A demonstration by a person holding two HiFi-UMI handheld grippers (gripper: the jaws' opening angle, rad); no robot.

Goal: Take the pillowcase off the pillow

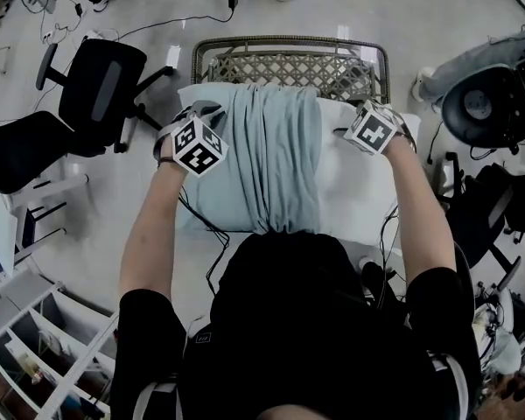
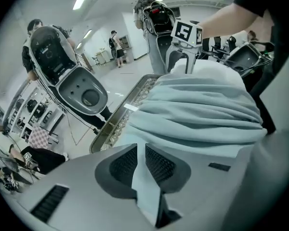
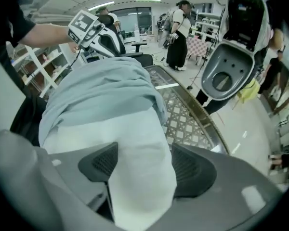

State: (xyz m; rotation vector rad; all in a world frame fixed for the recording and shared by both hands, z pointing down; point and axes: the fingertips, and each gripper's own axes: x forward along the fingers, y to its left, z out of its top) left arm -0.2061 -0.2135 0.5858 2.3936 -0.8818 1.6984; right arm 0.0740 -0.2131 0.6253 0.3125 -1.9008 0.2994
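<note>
Pillowcase [image 1: 276, 160], pale blue, sits bunched round the middle of the white pillow [image 1: 359, 191], which lies on a lattice-topped bench [image 1: 289, 64]. At the pillow's left end, the left gripper [image 2: 139, 163] pinches a pillowcase fold. The right gripper [image 3: 142, 165] clamps the pillow's bare right end in wide-set jaws.

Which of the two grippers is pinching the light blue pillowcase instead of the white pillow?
The left gripper: its jaws are nearly together on a thin fold of the light blue pillowcase. The right gripper has jaws wide apart on the bare white pillow.
</note>
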